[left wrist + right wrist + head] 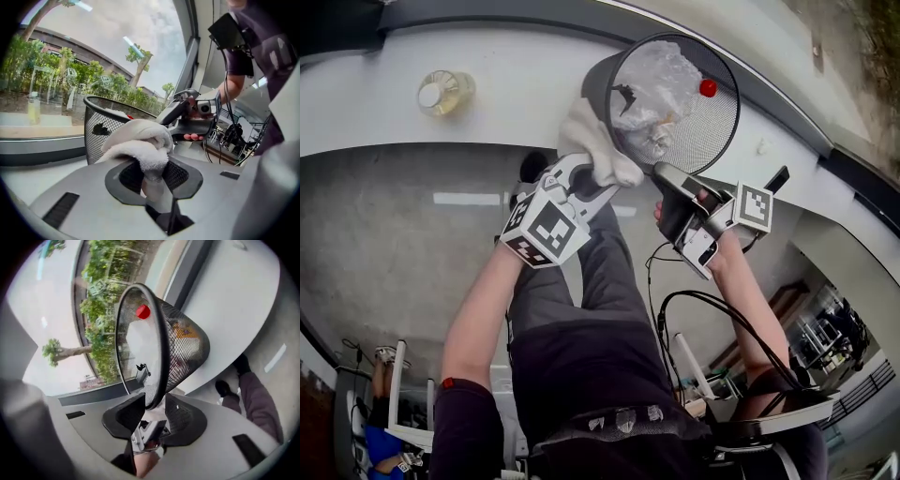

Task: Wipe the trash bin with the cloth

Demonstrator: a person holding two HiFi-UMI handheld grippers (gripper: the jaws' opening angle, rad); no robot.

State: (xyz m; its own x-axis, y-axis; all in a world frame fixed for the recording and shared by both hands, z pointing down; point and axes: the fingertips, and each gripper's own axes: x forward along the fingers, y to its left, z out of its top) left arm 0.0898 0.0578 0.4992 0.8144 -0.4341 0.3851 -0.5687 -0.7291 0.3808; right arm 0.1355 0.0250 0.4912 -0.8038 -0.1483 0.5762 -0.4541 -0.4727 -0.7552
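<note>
A black wire-mesh trash bin [712,131] stands on the white ledge [375,112], holding crumpled clear plastic [661,89] and a small red cap [708,88]. My left gripper [602,176] is shut on a bunched white cloth [592,145], and the cloth rests against the bin's near-left outer wall. In the left gripper view the cloth [138,143] fills the jaws in front of the bin [96,129]. My right gripper [661,173] is at the bin's near rim. In the right gripper view the rim [159,376] runs between its pads, with the right gripper [153,406] shut on it.
A clear bottle of yellowish liquid [442,92] stands on the ledge to the bin's left. Behind the ledge is a window with trees outside [47,70]. The person's legs [600,309] and shoes [241,364] are below the ledge, over a grey floor.
</note>
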